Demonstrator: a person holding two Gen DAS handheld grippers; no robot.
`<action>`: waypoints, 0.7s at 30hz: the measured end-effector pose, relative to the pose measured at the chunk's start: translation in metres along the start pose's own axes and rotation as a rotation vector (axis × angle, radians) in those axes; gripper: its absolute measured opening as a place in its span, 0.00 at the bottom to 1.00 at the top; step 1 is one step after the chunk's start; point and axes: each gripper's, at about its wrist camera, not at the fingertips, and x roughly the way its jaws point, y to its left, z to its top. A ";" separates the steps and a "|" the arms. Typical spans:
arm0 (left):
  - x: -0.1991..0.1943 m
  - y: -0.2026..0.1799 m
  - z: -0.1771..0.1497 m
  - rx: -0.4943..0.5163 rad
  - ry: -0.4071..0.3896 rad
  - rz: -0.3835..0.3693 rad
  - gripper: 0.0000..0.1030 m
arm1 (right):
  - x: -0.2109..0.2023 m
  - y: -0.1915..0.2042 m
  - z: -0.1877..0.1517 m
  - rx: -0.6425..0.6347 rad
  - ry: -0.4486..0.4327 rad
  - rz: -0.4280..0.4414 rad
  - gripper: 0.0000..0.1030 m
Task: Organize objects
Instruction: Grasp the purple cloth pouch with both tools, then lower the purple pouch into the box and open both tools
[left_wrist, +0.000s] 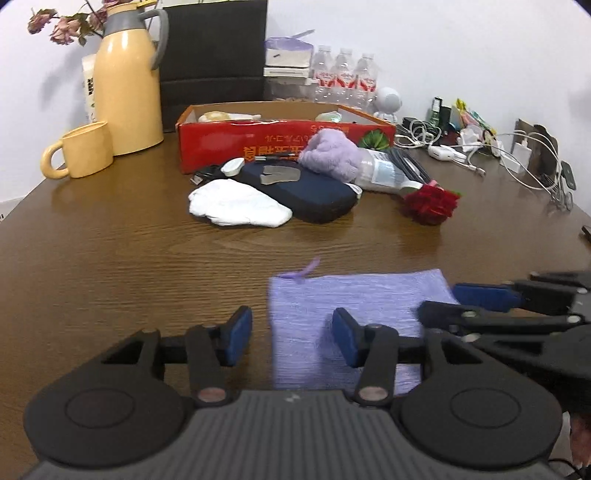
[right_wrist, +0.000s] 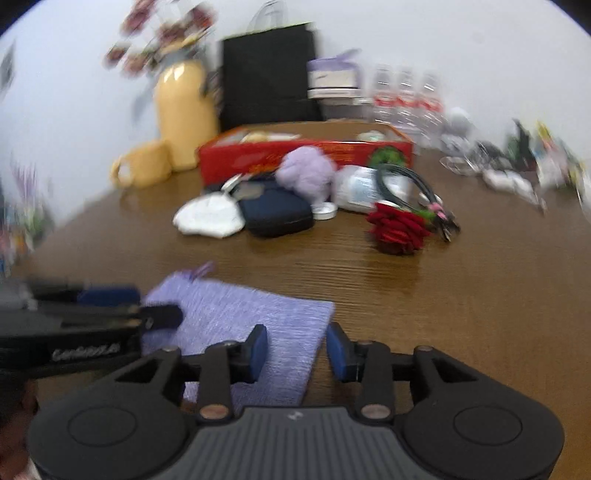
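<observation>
Left wrist view first: the left gripper (left_wrist: 291, 334) sits low over the near part of the brown desk (left_wrist: 110, 258), its blue fingers (left_wrist: 238, 334) parted, with the left edge of the lilac cloth (left_wrist: 354, 299) lying flat between them and neither pad pressing on it. That cloth is spread on the near part of the desk, a small loop at its far left corner. Coming in from the right is the right gripper (left_wrist: 443, 301), its fingers reaching over the cloth's right side. Over to the right wrist view, which is blurred: the right gripper's fingers (right_wrist: 258, 349) stand partly open astride the cloth's right edge, nothing clamped. Farther off, in the middle of the desk, a white glove (left_wrist: 236, 203) lies against a dark blue case (left_wrist: 314, 192), with a fluffy purple bundle (left_wrist: 330, 149) and a clear bottle (left_wrist: 384, 170) on its side beyond, and a red flower (left_wrist: 430, 203) to the right. Behind them stands an open red box (left_wrist: 280, 136); far left, a yellow jug (left_wrist: 127, 85) and matching mug (left_wrist: 83, 149).
</observation>
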 end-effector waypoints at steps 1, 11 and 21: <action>-0.002 -0.001 -0.002 0.005 -0.003 -0.001 0.37 | 0.000 0.007 0.002 -0.033 0.008 0.002 0.23; -0.034 0.018 -0.003 -0.144 -0.053 -0.105 0.14 | -0.019 0.017 0.005 0.007 -0.070 0.017 0.06; -0.027 0.033 0.090 -0.093 -0.215 -0.129 0.13 | -0.019 -0.002 0.079 -0.019 -0.200 0.067 0.06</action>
